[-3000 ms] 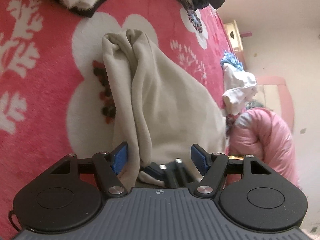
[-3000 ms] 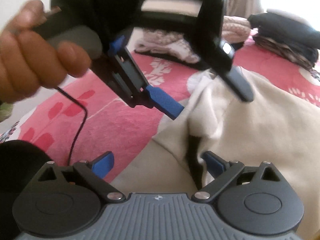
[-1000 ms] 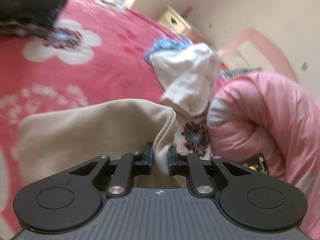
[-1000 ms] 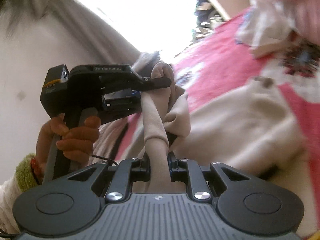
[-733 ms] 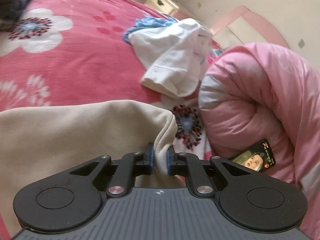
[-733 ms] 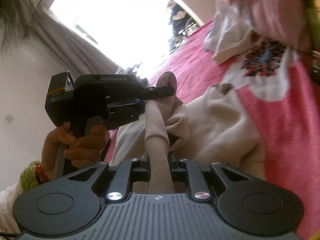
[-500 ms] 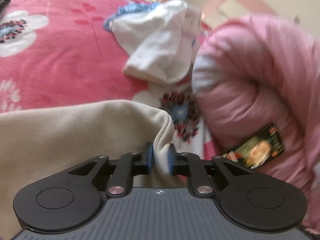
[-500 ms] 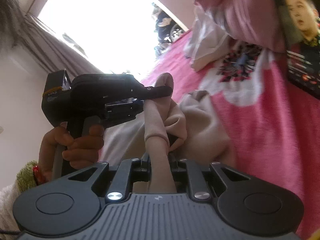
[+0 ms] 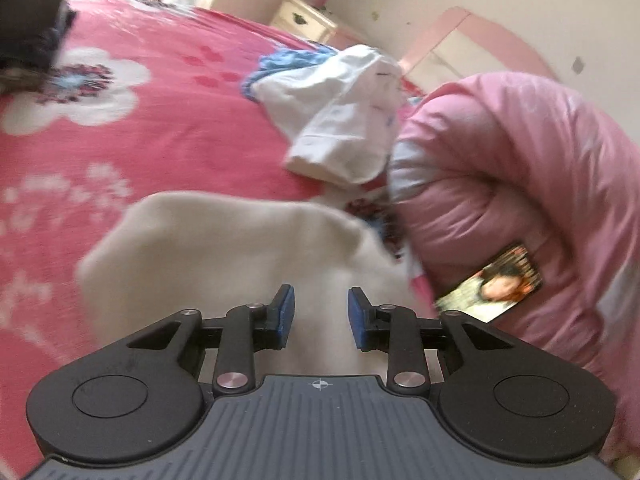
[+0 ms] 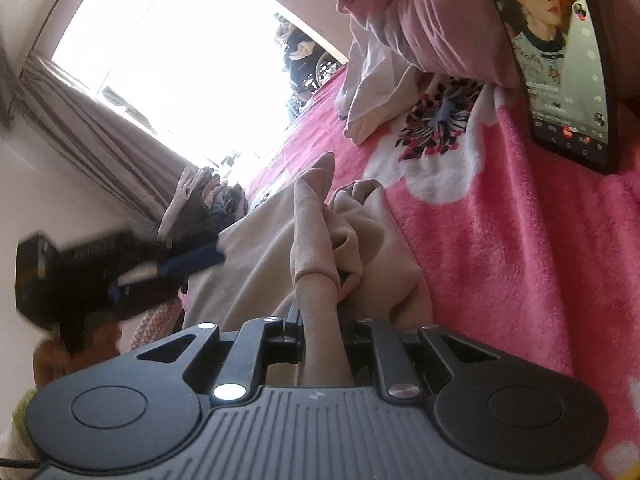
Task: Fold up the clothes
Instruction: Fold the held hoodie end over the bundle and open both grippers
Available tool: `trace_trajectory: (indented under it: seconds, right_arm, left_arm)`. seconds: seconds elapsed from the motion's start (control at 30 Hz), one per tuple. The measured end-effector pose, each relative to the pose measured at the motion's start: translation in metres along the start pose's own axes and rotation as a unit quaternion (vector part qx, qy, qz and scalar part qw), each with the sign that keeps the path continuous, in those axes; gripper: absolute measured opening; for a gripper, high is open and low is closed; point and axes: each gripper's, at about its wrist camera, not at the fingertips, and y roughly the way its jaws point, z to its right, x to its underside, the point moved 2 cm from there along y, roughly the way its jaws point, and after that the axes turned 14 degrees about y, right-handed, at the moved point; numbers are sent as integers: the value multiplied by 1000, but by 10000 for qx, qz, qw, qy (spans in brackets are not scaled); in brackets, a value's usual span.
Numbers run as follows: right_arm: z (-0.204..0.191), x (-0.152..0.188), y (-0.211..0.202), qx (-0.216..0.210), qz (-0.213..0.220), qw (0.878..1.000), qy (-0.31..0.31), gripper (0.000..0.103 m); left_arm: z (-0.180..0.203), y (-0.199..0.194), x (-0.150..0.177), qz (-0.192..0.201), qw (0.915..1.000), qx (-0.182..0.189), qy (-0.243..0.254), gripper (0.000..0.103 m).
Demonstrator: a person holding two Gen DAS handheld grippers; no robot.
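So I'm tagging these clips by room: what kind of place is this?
Most likely a bedroom. The clothes lie on a bed with a pink flowered blanket, a rolled pink quilt lies at one end, and a small cream nightstand stands by the wall.

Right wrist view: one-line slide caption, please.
Right gripper pinches a bunched fold of the beige garment over the pink floral blanket.

Your left gripper (image 9: 319, 314) has black linkage arms, silver pivot screws, blue finger pads (image 9: 286, 312) and a ribbed grey housing marked with a small crosshair. Your right gripper (image 10: 322, 334) matches it. A fuzzy green-and-cream cuff (image 10: 18, 416) covers your left wrist.
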Motion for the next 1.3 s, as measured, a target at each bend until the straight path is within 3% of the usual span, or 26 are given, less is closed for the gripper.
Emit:
trace_trajectory:
  seconds: [0.2, 0.43, 0.53, 0.57, 0.7, 0.77, 0.83, 0.97, 1.03, 1.1, 1.13, 1.27, 1.3]
  right_arm:
    - [-4, 1, 0, 154, 89, 9996, -204, 14]
    - [12, 3, 11, 412, -51, 9977, -535, 12]
    - [13, -11, 3, 344, -318, 9980, -435, 20]
    - [12, -17, -4, 446, -315, 9972, -502, 33]
    - [-5, -41, -43, 1098, -28, 9875, -1132, 32]
    - [-27, -46, -58, 1025, -6, 9818, -1596, 31]
    - [-53, -41, -54, 691, -319, 9758, -2048, 29]
    - [-89, 11, -10, 103, -1554, 9357, -3164, 21]
    - [-81, 45, 13, 244, -2166, 9072, -3597, 20]
    - [-61, 70, 30, 699, -2501, 8784, -4012, 15]
    - [-58, 73, 32, 792, -2592, 8696, -4127, 15]
    - [-85, 48, 16, 673, -2523, 8560, -4462, 15]
    - [-92, 36, 13, 628, -2422, 8587, -4472, 15]
  left_arm:
    - [0, -3, 16, 66, 9998, -72, 166, 29]
    - [7, 10, 36, -17, 9963, -217, 832, 29]
    - [6, 14, 39, 76, 9956, -162, 918, 29]
    - [5, 15, 39, 105, 9958, -134, 904, 29]
    - [2, 16, 43, 239, 9963, -33, 825, 29]
    - [1, 15, 45, 300, 9963, 11, 808, 30]
    - [1, 15, 46, 348, 9963, 46, 789, 31]
    - [1, 15, 47, 395, 9960, 84, 798, 31]
    - [1, 15, 48, 411, 9957, 106, 820, 31]
    - [1, 14, 49, 427, 9958, 144, 797, 31]
    - [2, 11, 49, 464, 9956, 104, 807, 31]
    - [9, -13, 49, 717, 9931, -9, 930, 33]
    - [9, -20, 48, 827, 9924, -23, 906, 33]
